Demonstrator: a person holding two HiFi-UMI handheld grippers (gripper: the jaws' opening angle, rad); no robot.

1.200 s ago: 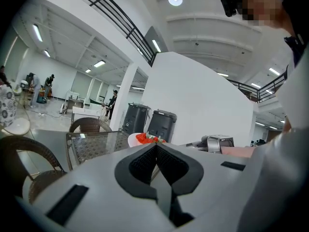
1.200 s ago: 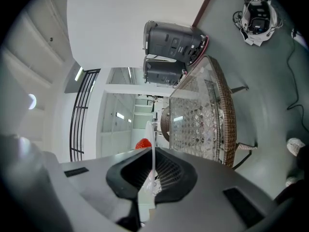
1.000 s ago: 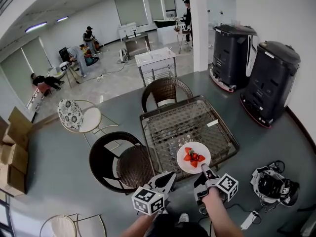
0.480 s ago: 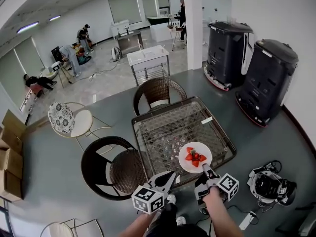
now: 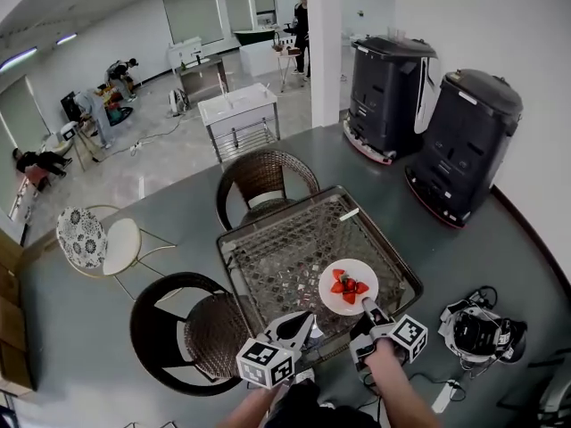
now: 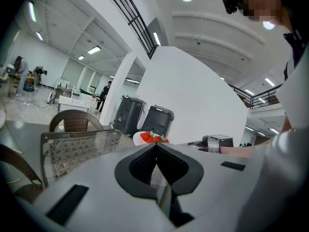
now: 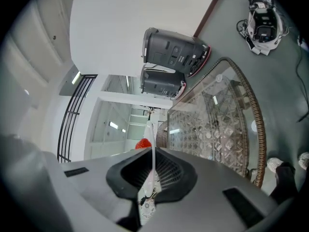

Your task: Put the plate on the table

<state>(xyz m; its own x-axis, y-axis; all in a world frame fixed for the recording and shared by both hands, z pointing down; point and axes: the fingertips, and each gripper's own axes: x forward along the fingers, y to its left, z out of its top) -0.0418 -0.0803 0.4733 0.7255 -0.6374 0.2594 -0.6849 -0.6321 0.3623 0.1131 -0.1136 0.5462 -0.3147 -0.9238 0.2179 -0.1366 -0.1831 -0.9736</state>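
Plate (image 5: 359, 270), white and carrying cut strawberries (image 5: 348, 285), sits over the near right part of the glass tabletop (image 5: 285, 239), close to the near edge. The right gripper (image 5: 368, 310) has its 2 jaws clamped on the plate's near rim. In the right gripper view the plate (image 7: 153, 144) shows as a thin white line running edge-on between the ribbed pads, with a red berry (image 7: 142, 144) just past them.

A rim pinch like this leaves the whole underside free, so the plate can go flat onto the glass with nothing trapped beneath it. It also makes the berries' weight lever on the grip, which is likely why the plate is kept level. No view shows for certain whether the plate already touches the glass or hangs just above it. I judge the placing near its end, with lowering and release to come.

The left gripper (image 5: 302, 324) hangs beside the near edge, left of the plate, with its jaws pressed together on nothing. It plays no part in the carry.

2 wicker chairs stand at the table, 1 at the far side (image 5: 259, 175) and 1 at the near left corner (image 5: 192, 328). Neither obstructs the right side, where the plate comes in.
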